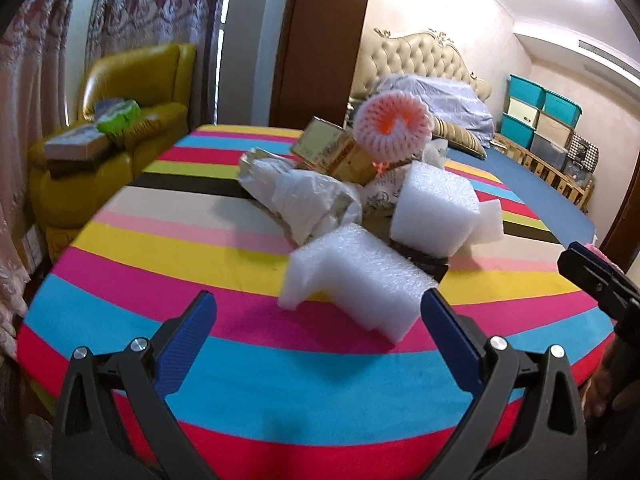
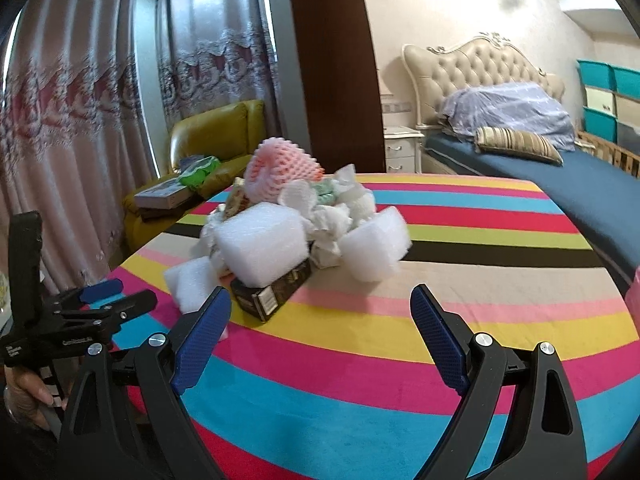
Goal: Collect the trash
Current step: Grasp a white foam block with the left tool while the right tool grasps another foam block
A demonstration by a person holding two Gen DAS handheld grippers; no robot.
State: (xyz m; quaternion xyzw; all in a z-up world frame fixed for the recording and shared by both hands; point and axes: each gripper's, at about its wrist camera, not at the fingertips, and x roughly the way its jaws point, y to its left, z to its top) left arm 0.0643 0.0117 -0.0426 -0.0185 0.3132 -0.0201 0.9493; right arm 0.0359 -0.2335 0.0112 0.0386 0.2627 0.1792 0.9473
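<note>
- Trash pile (image 1: pixel 352 200) sits heaped at the centre of the left wrist frame, on the striped desk (image 1: pixel 160 240); in the right wrist frame it lies left of centre (image 2: pixel 288 224).
- Yellow armchair (image 1: pixel 132 120) stands at left, behind the desk.
- Left gripper (image 1: pixel 318 328) occupies the bottom of its own view, jaws spread wide and holding nothing; the angled foam piece (image 1: pixel 352 280) lies just ahead between them.
- Gold box (image 1: pixel 336 152) and pink foam net (image 1: pixel 394 124) top the pile.
- White foam block (image 1: pixel 434 204) rests on a dark box (image 2: pixel 272 288).
- Right gripper (image 2: pixel 320 328), jaws wide apart and holding nothing, hovers near the dark box.
- Bed (image 2: pixel 560 176) fills the right of the frame.
</note>
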